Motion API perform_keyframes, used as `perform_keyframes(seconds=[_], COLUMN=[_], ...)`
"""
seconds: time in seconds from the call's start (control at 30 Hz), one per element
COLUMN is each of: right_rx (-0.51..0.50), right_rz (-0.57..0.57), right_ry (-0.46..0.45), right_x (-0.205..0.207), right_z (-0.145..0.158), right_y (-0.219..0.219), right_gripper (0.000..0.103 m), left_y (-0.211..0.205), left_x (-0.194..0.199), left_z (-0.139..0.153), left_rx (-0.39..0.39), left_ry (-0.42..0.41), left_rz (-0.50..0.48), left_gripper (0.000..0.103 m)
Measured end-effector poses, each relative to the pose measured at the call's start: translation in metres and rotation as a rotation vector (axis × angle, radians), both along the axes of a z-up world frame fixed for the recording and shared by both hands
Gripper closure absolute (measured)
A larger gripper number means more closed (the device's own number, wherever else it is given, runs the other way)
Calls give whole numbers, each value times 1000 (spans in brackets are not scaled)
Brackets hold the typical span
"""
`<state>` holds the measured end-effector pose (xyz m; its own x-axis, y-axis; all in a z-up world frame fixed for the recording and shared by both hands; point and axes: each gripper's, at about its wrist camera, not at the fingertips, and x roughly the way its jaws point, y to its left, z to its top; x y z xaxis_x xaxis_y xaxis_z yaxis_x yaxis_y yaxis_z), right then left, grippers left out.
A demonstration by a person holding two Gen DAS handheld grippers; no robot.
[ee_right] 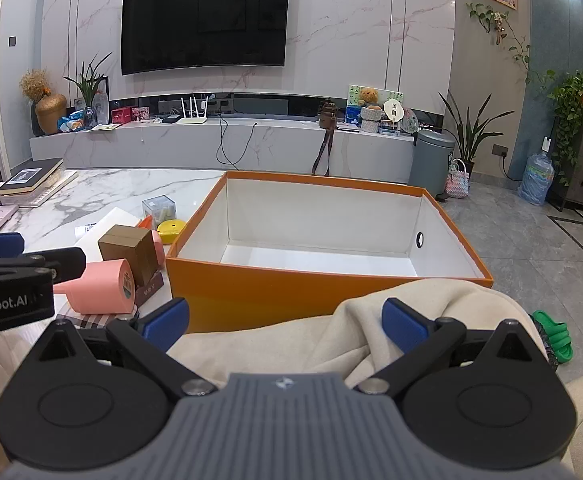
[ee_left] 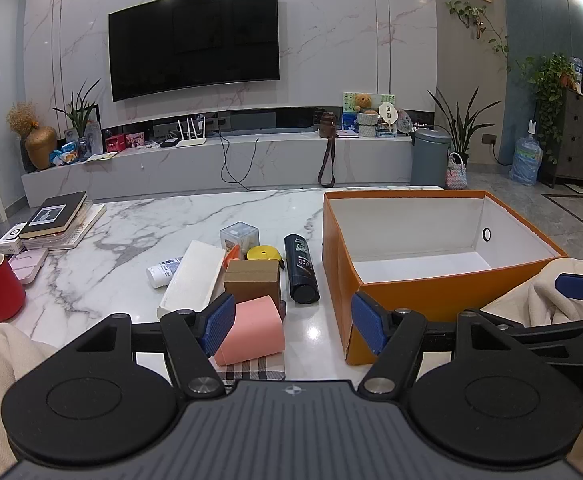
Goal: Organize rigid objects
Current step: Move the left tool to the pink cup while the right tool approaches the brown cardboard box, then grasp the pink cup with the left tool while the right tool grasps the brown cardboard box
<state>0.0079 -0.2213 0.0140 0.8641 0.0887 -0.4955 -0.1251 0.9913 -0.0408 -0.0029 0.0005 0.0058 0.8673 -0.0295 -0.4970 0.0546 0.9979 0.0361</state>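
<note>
Crowding beside the orange box (ee_left: 431, 296): pink cup (ee_left: 251, 330), black bottle (ee_left: 301, 268).

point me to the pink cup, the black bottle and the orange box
pink cup (ee_left: 251, 330): left wrist view, middle of its side wall.
black bottle (ee_left: 300, 266): left wrist view, label area of the body.
orange box (ee_right: 275, 292): right wrist view, bare near outer wall.

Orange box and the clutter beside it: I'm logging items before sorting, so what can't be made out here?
- Orange box floor: near part hidden by its front wall, both views.
- Plaid item: under the pink cup, left wrist view.
- Black bottle label: too small.
</note>
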Motion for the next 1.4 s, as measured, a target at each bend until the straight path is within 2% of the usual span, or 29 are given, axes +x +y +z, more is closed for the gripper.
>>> perform_keyframes(seconds=[0.43, 0.6, 0.73, 0.77, 0.87, 0.93, 1.03, 1.1, 1.17, 1.27, 1.33, 1.4], right_rx=[-1, -4, -4, -7, -12, 3, 26, 35, 48, 63, 78, 82], right_rz=[0, 20, 37, 45, 105, 154, 236, 283, 318, 359, 384, 403], right_ry=[1, 2, 8, 7, 11, 47, 93, 135, 179, 241, 278, 303], right_x=[0, -4, 6, 8, 15, 24, 36, 45, 55, 69, 78, 87], right_z=[1, -2, -3, -3, 0, -1, -4, -8, -14, -23, -28, -33], right_y=[1, 2, 8, 10, 17, 24, 38, 48, 56, 70, 80, 91], right_gripper=[3, 2, 3, 5, 26, 26, 35, 46, 50, 61, 62, 67], left_y=[2, 14, 26, 29, 36, 42, 51, 57, 61, 65, 65, 64], left_x=[0, 8, 15, 18, 26, 33, 43, 51, 61, 77, 89, 100], left_z=[1, 0, -2, -2, -3, -2, -1, -2, -5, -10, -13, -16], left_rx=[-9, -63, -98, -101, -102, -105, -80, -45, 15, 94, 116, 170], left_ry=[9, 51, 102, 114, 149, 174, 221, 263, 305, 358, 406, 434], left_rz=[-6, -20, -42, -46, -61, -78, -113, -159, -206, -281, -344, -396], left_gripper=[25, 36, 38, 38, 39, 39, 39, 39, 39, 39, 39, 35])
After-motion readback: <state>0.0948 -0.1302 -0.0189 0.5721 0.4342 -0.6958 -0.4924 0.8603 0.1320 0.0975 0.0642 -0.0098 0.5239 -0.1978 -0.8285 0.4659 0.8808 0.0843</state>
